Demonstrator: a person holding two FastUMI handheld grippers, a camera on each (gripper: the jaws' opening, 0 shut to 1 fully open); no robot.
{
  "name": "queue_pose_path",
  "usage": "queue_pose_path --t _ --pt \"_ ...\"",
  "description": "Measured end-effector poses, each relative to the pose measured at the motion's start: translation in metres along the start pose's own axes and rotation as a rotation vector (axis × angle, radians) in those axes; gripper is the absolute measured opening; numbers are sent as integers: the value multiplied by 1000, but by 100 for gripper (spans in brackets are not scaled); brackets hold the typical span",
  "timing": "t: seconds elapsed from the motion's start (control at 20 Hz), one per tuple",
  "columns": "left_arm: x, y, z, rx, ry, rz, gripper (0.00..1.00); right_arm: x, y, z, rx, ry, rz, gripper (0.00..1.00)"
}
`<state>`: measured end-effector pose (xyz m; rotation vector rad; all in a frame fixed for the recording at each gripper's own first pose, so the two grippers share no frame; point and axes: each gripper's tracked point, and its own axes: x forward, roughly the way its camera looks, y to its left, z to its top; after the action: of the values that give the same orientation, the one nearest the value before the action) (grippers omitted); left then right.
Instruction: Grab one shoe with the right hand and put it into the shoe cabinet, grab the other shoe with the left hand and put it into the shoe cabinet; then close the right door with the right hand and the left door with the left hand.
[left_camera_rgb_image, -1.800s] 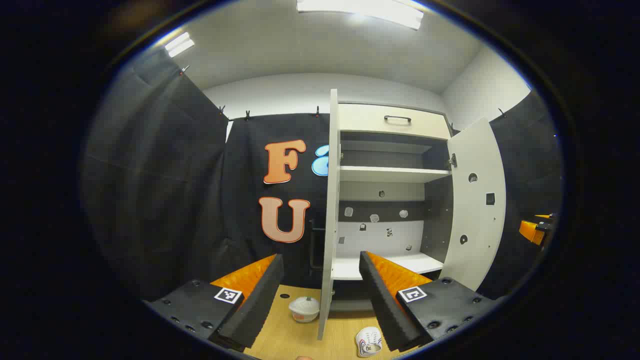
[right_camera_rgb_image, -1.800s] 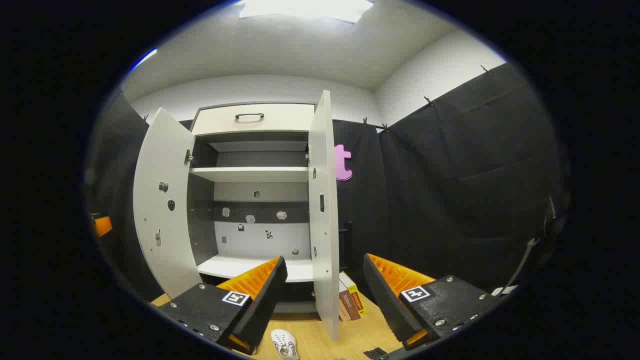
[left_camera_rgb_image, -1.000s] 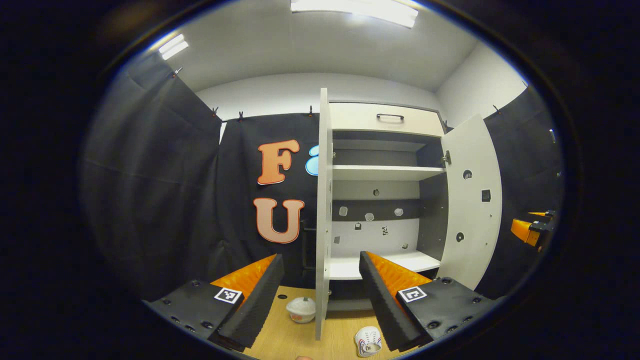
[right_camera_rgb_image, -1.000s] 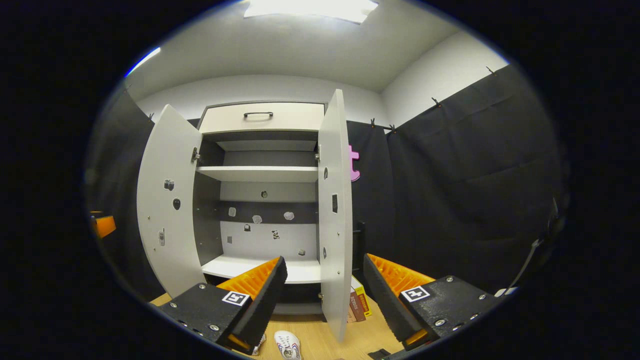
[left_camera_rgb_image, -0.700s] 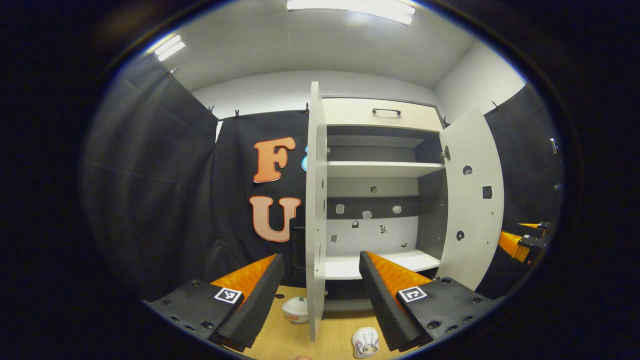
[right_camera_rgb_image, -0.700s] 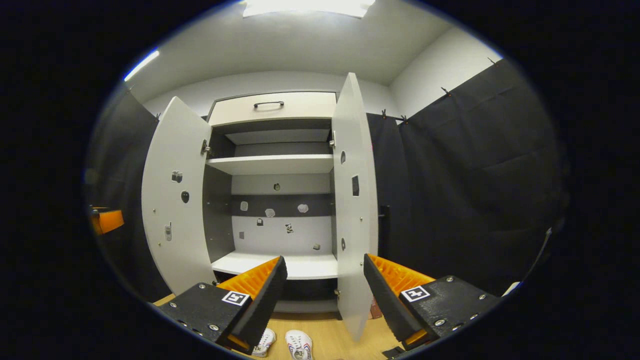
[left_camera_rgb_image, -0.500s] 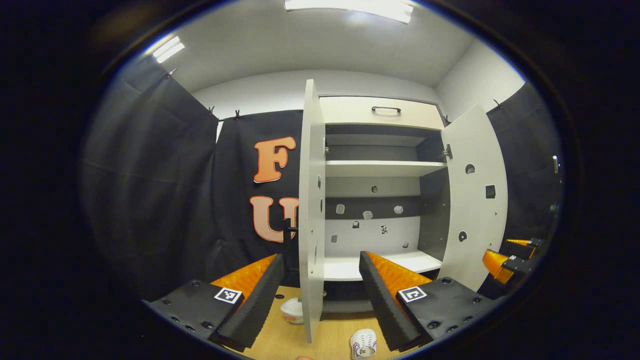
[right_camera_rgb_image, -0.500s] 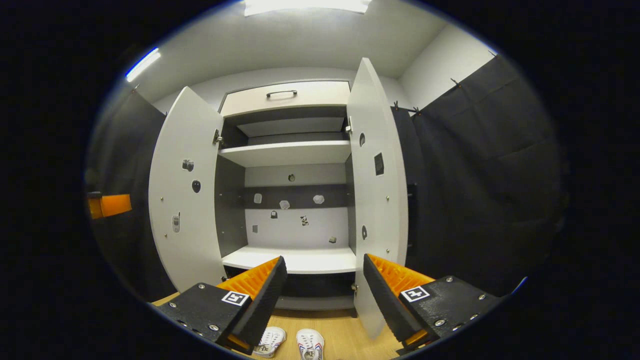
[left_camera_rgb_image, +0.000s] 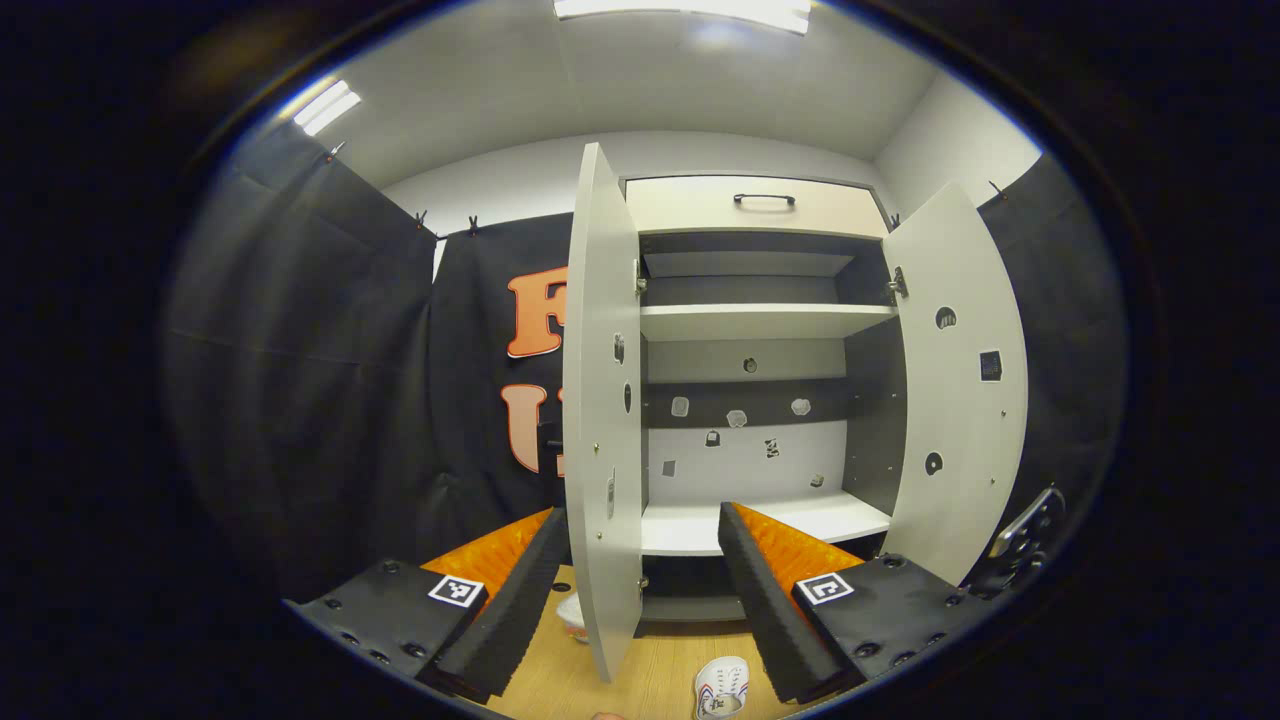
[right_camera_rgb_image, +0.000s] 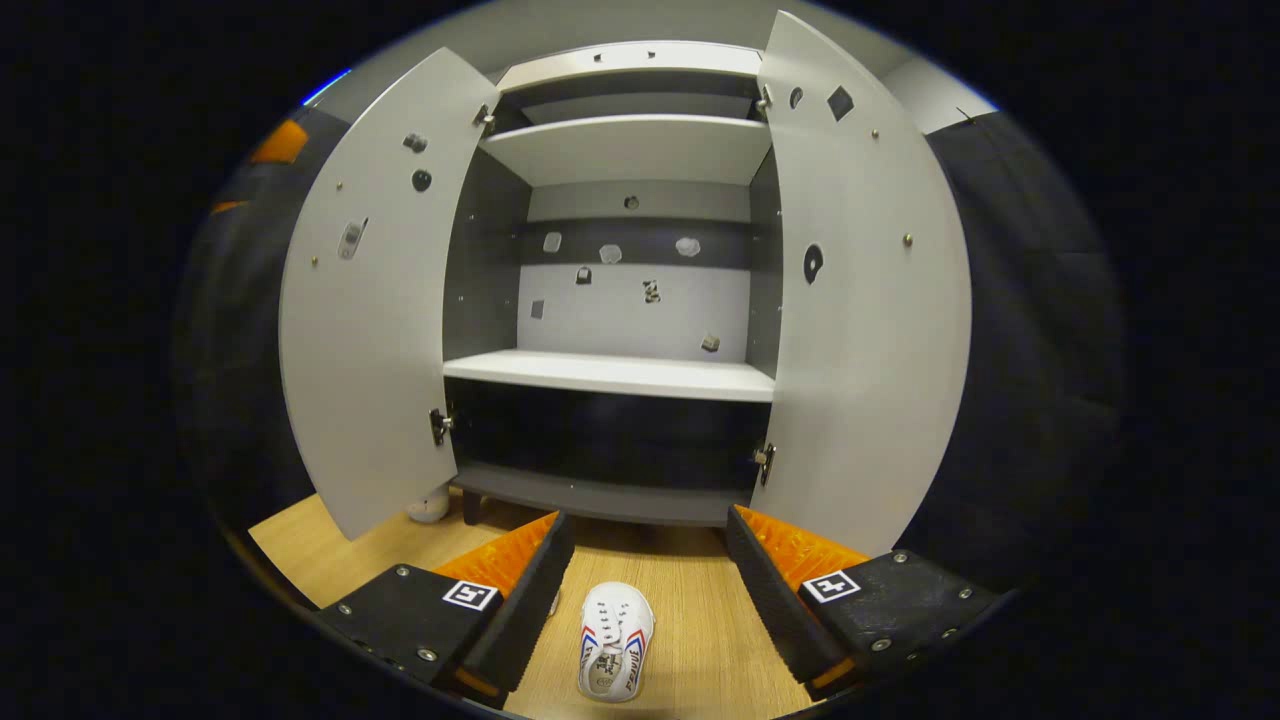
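The shoe cabinet stands with both doors swung wide, its left door (right_camera_rgb_image: 370, 300) and right door (right_camera_rgb_image: 860, 300) framing a bare white lower shelf (right_camera_rgb_image: 610, 375). A white shoe (right_camera_rgb_image: 615, 640) with red and blue stripes lies on the wooden floor, toe toward the cabinet, below and between the fingers of my open right gripper (right_camera_rgb_image: 645, 590). A sliver of the second shoe (right_camera_rgb_image: 553, 603) peeks past that gripper's left finger. My left gripper (left_camera_rgb_image: 640, 590) is open and empty, held higher and facing the cabinet's left door (left_camera_rgb_image: 600, 400), with a shoe (left_camera_rgb_image: 722, 688) on the floor below.
A small white bowl (right_camera_rgb_image: 430, 508) sits on the floor behind the left door, also seen as a white bowl (left_camera_rgb_image: 572, 612) in the left gripper view. A drawer with a dark handle (left_camera_rgb_image: 765, 200) tops the cabinet. An upper shelf (left_camera_rgb_image: 765, 320) is bare.
The right gripper has swung to face the cabinet's middle and tipped down toward the floor, so a shoe now lies between its fingers. The left gripper has drifted slightly to the right.
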<state>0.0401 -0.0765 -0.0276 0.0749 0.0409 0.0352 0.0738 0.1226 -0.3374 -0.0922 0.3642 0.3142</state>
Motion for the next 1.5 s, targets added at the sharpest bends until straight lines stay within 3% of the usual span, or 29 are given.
queue_pose_path --t 0.3,0.45,0.7,0.9,1.15,1.2,1.25,1.3,1.35,1.45,1.5 --pt "11 -3 -12 14 12 -3 97 29 -4 -106 1 225 -23 95" --pt "18 0 -17 6 20 -23 97 39 -13 -145 -41 321 -72 92" --pt "25 0 -40 8 53 -75 98 43 -3 -204 -10 482 -63 68" --pt "29 1 -54 -2 64 -121 97 51 5 -226 8 539 -58 59" --pt "33 3 -62 2 73 -155 98 59 12 -246 165 628 -68 41" --pt "34 4 -63 2 72 -159 98 58 12 -244 196 629 -74 31" --pt "35 4 -63 0 74 -164 98 61 12 -246 207 630 -75 34" --pt "35 4 -65 -3 77 -170 97 61 13 -247 198 632 -72 24" --pt "35 4 -68 -8 83 -178 98 60 12 -246 180 630 -77 28" --pt "37 5 -72 -16 99 -188 98 59 7 -243 160 631 -108 16" --pt "38 5 -74 -17 104 -190 98 59 7 -237 168 631 -119 2"
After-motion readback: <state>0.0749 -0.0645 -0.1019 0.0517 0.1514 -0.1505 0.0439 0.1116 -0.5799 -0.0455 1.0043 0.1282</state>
